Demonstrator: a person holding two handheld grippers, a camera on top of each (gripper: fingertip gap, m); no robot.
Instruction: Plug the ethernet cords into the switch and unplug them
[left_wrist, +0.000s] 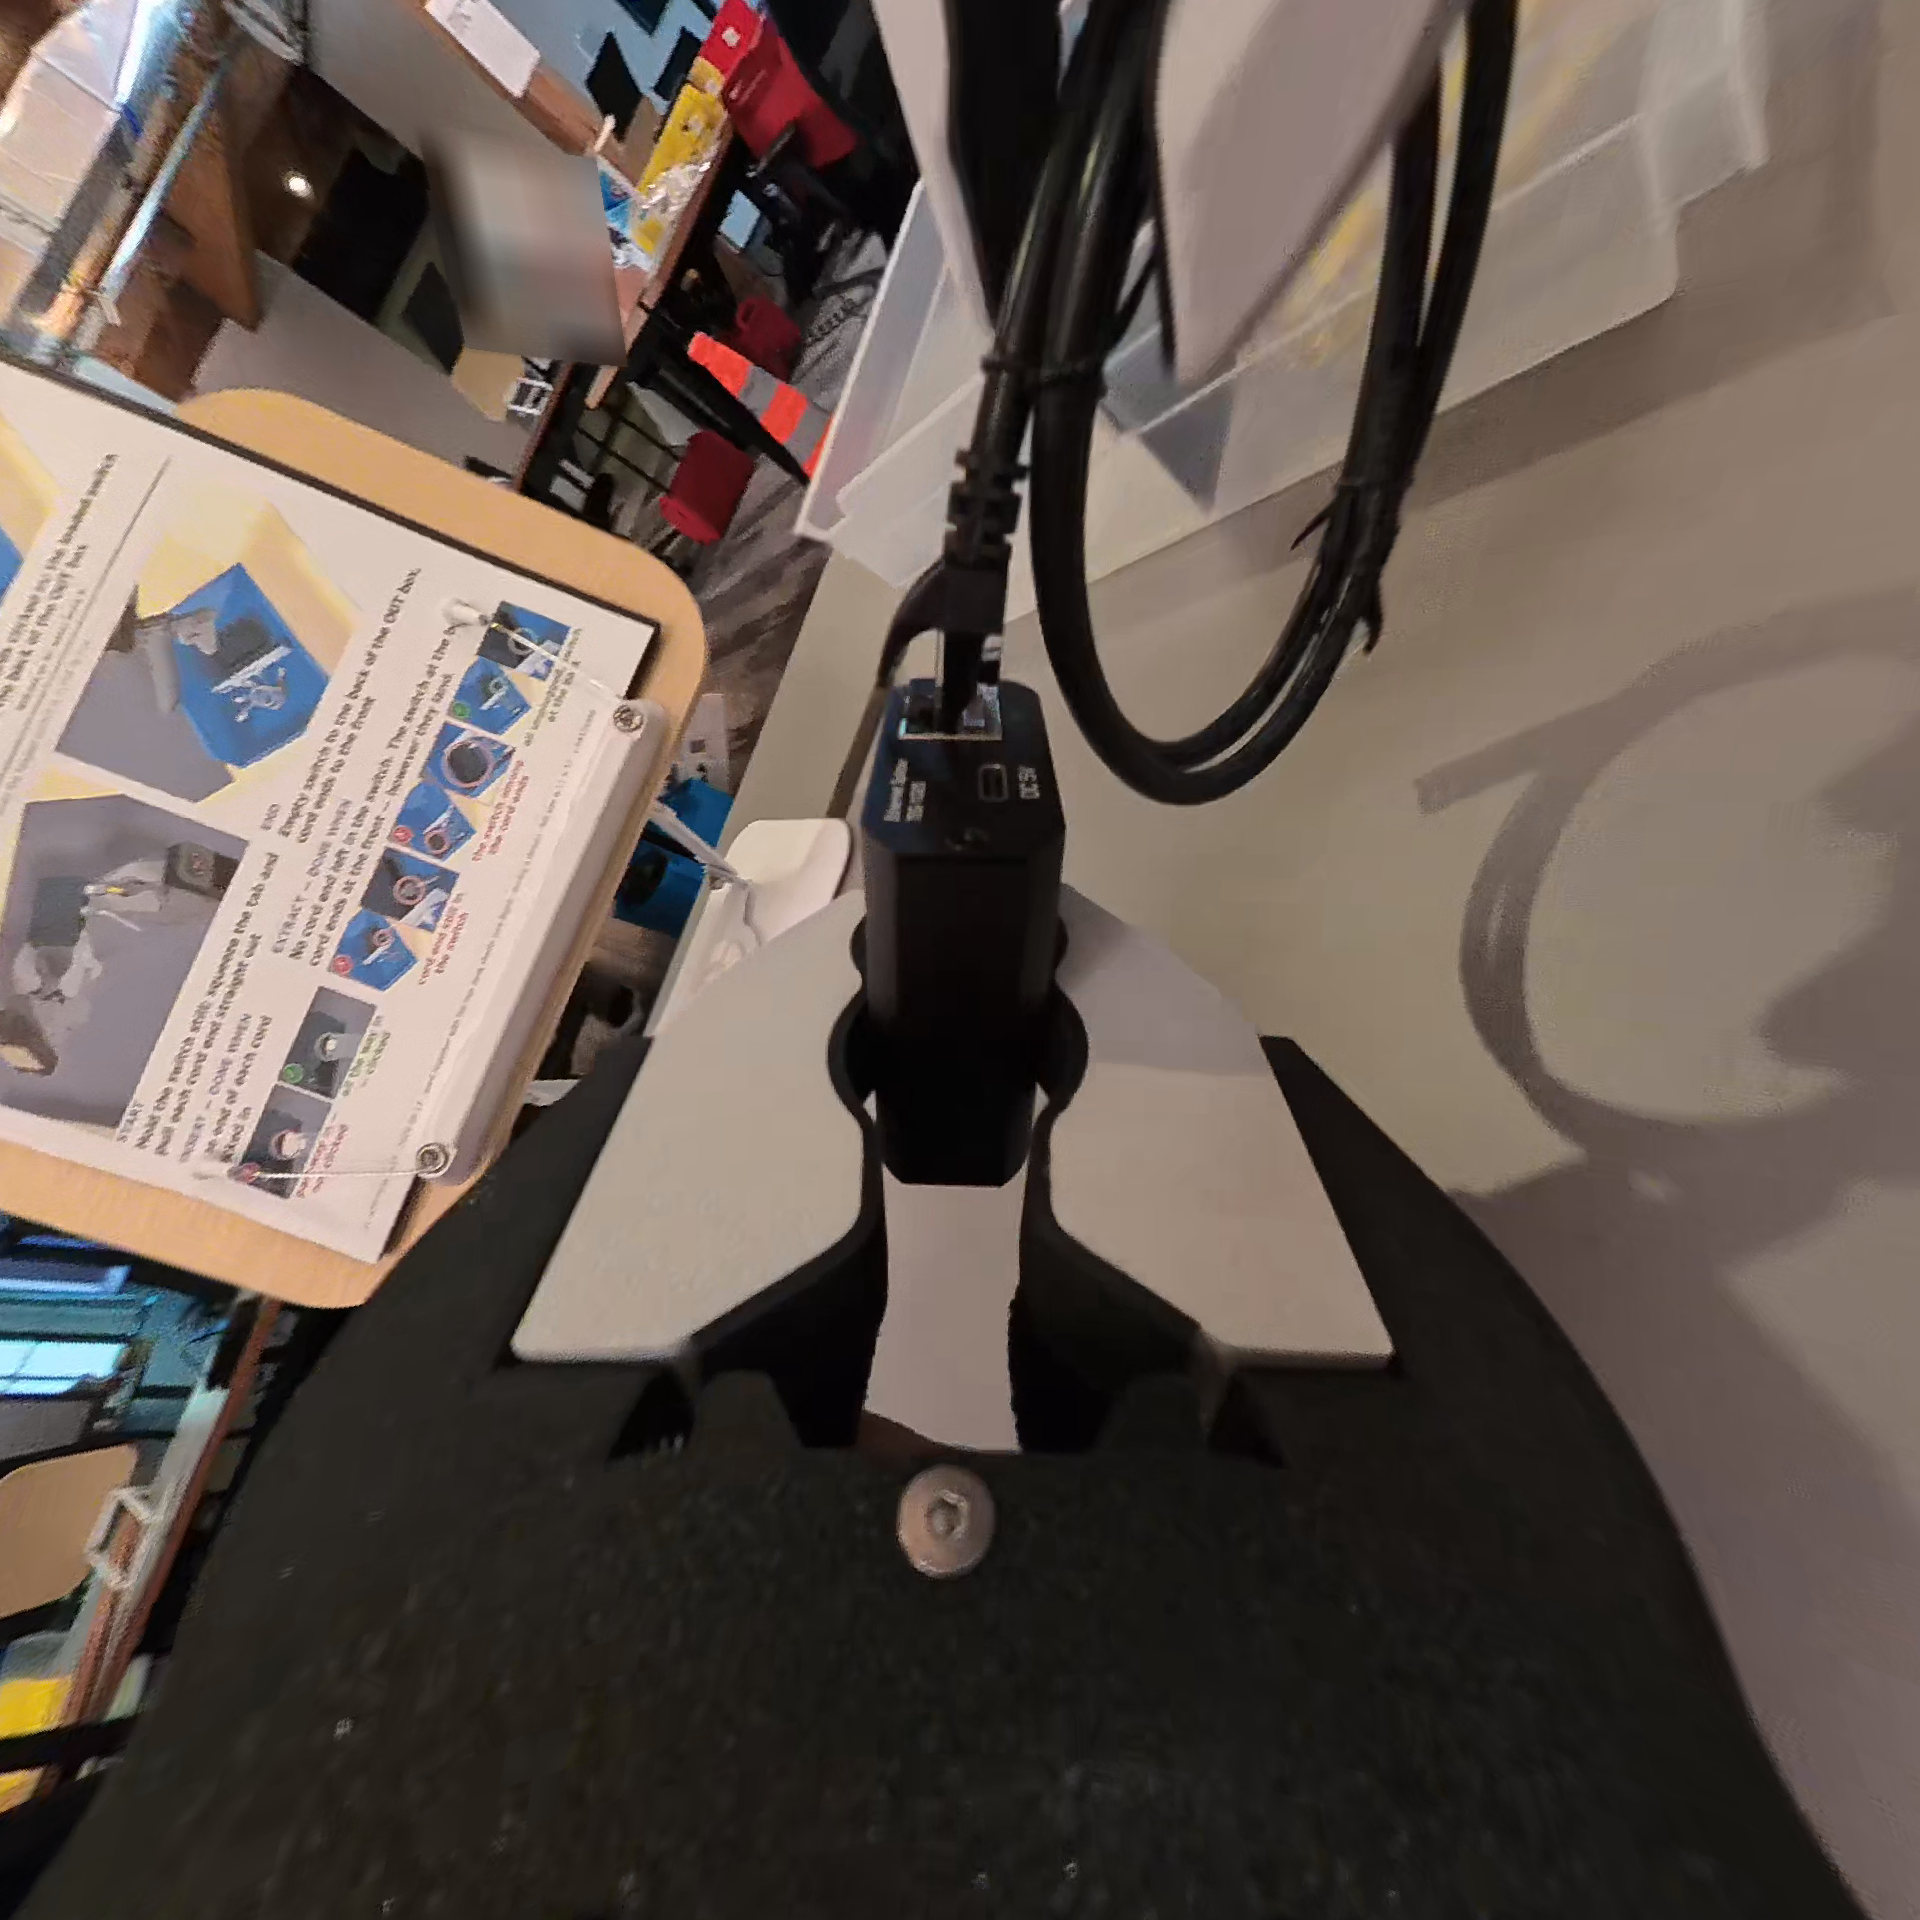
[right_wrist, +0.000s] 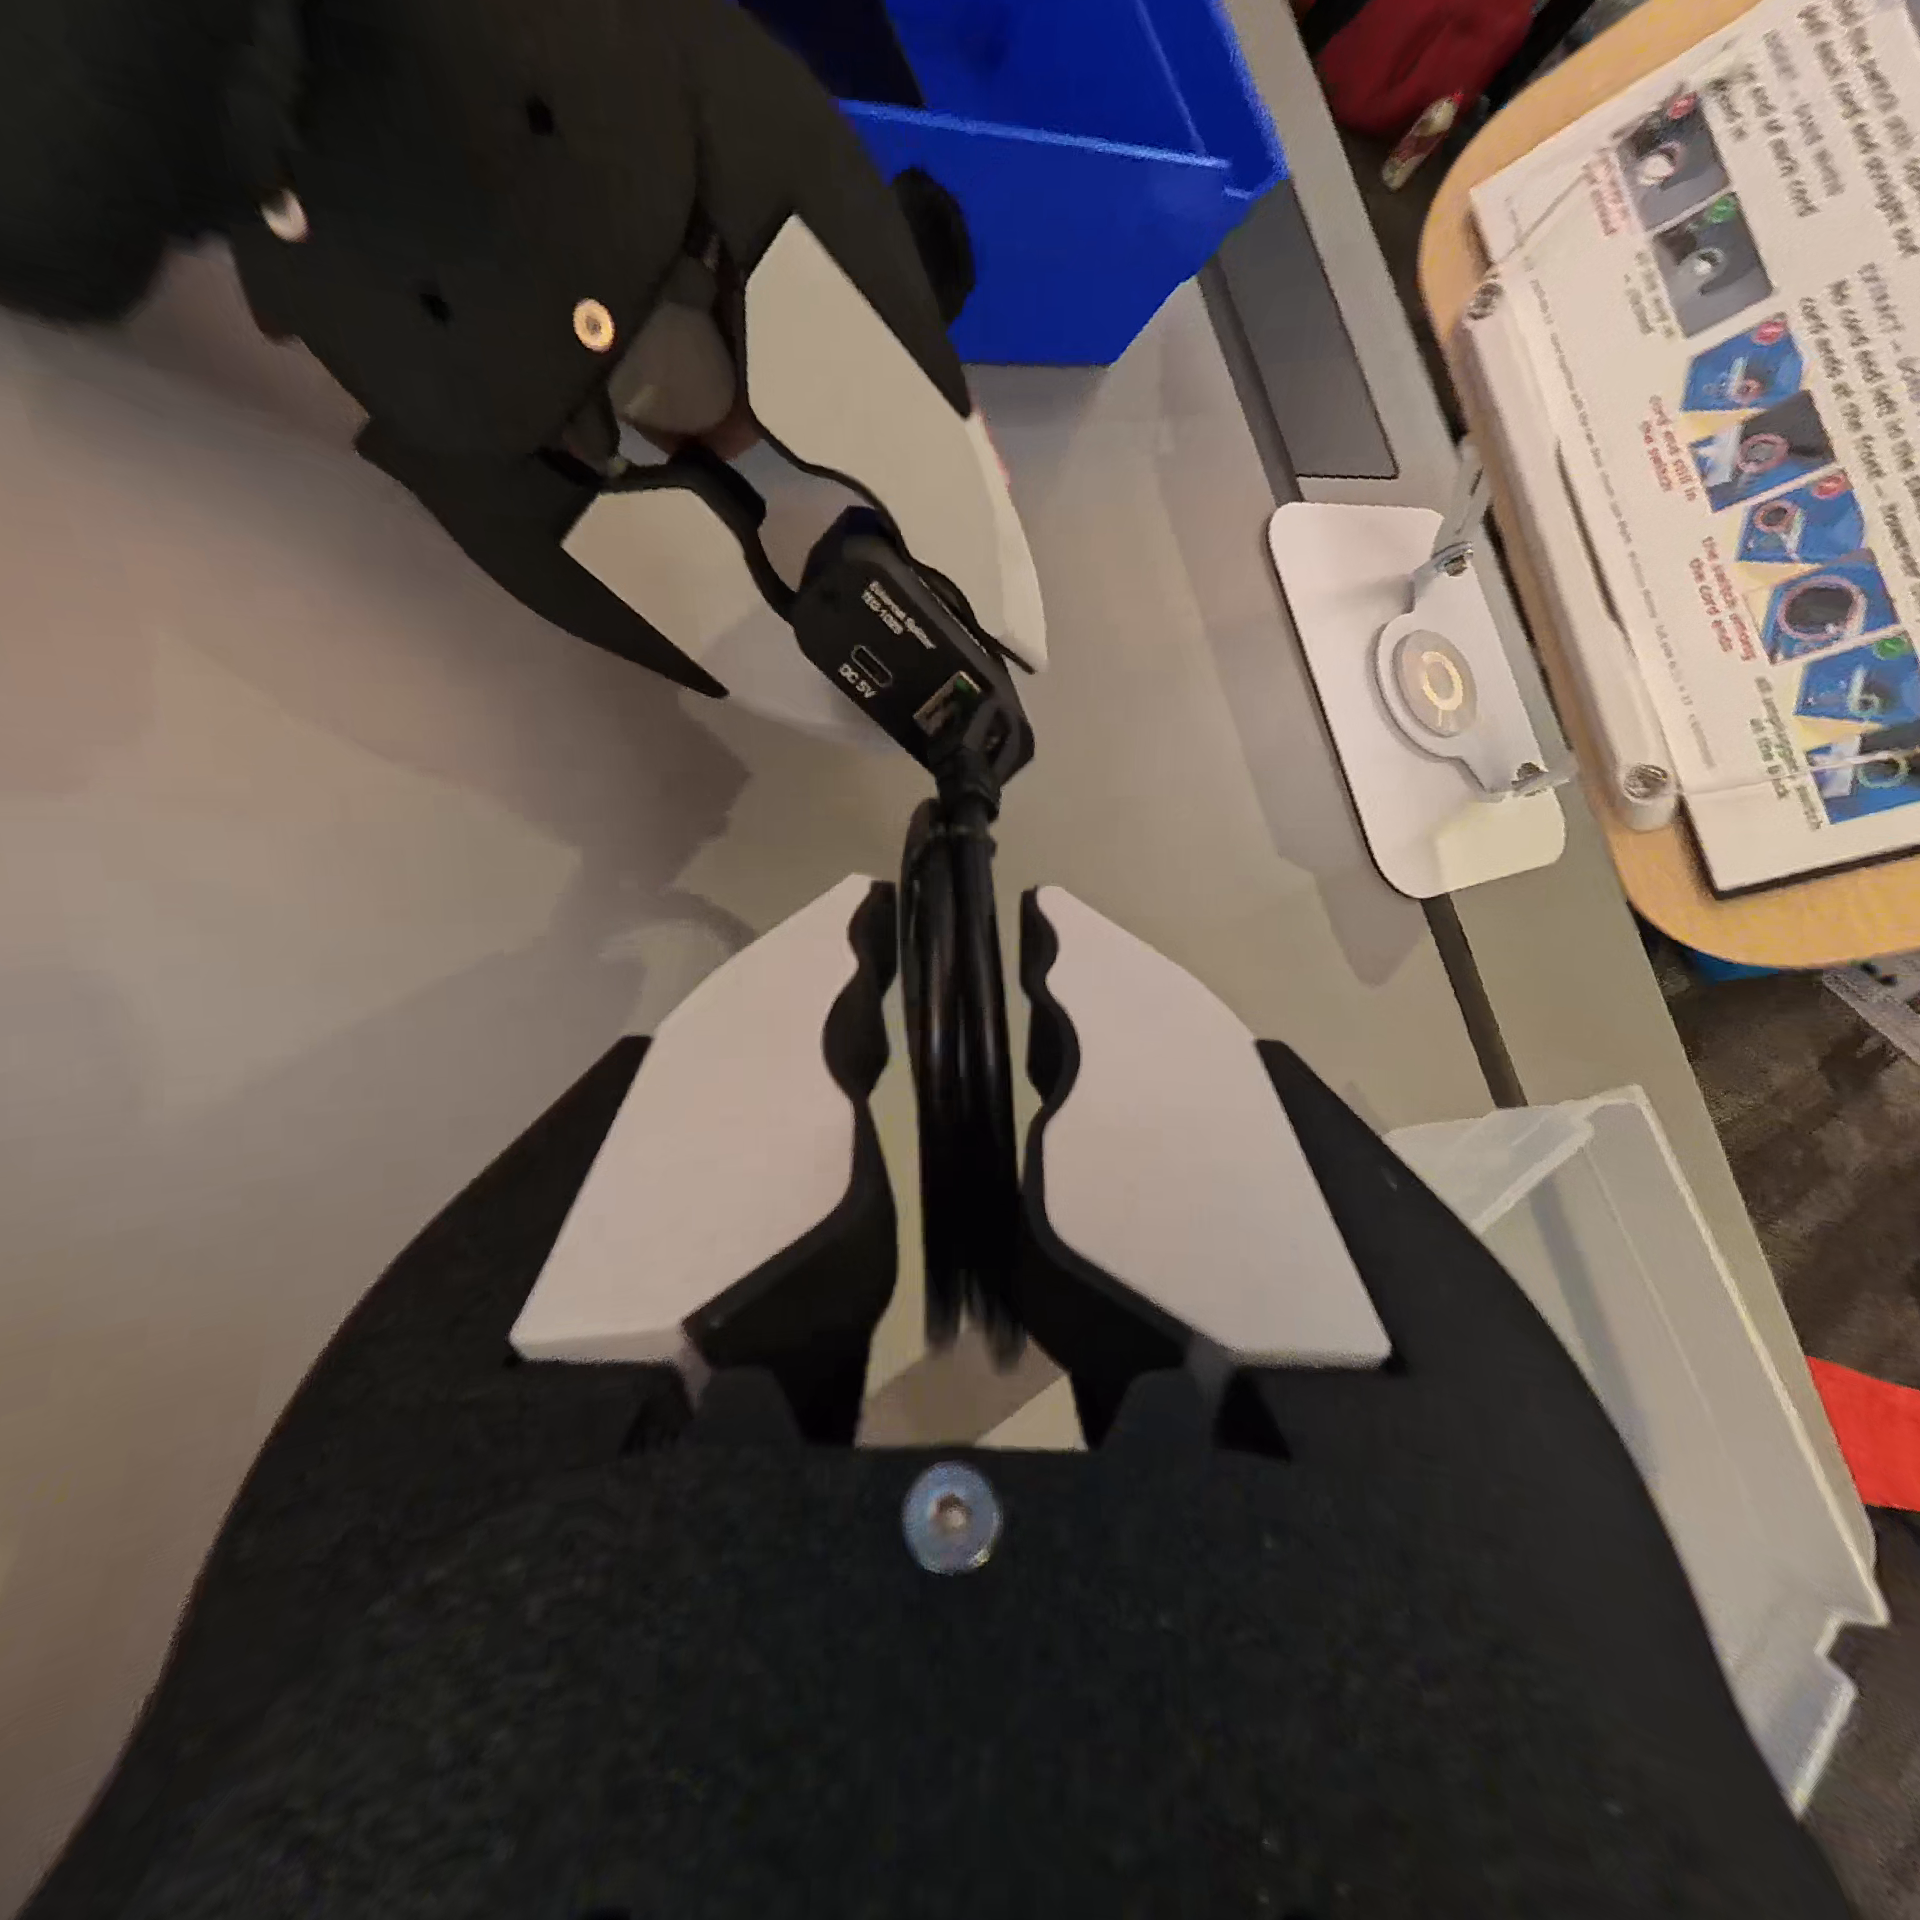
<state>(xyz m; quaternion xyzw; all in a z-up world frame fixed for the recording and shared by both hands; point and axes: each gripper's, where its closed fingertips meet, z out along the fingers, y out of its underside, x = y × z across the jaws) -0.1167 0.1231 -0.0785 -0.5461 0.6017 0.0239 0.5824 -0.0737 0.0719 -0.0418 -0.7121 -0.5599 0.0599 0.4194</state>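
Rear end of the black switch (left_wrist: 961, 935) buried between the left gripper (left_wrist: 961, 977) fingers, pinched on both sides. One black cord (left_wrist: 977, 540) plugged into a switch port; upper run cut off at the frame edge. Right gripper (right_wrist: 956, 935) jaws spread around the looped cord (right_wrist: 961, 1091), a gap showing on each side; contact hard to judge through blur. Blue bin (right_wrist: 1091, 208) only in the right view; instruction sheet (left_wrist: 260, 831) in both.
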